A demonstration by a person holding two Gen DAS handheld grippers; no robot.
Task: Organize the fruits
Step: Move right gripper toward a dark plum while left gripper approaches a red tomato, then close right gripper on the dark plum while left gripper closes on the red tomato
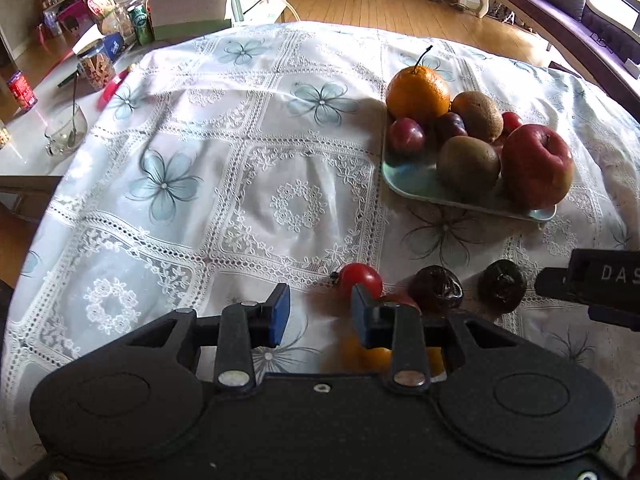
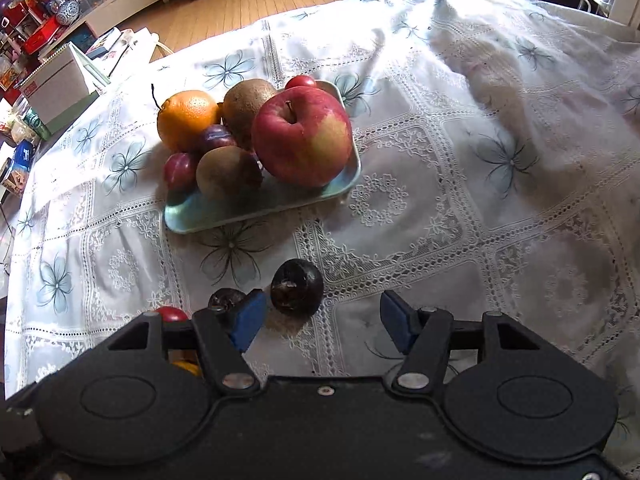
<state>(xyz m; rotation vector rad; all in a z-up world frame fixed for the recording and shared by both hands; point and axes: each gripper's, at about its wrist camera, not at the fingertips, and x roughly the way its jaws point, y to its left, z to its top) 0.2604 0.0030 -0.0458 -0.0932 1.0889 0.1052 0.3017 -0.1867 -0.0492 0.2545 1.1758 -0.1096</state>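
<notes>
Both tongs [image 1: 320,312] [image 2: 324,318] spread, empty; dark fruit [image 2: 297,287] beside right; loaded tray [image 2: 256,208] beyond.

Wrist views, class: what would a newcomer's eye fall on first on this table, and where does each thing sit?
First, the pale green tray heaped with fruit in the middle of the lace tablecloth: a big red apple at its near right, an orange at the back left. Next, two dark wrinkled fruits lying loose on the cloth in front of the tray, just ahead of the open right tongs.
</notes>
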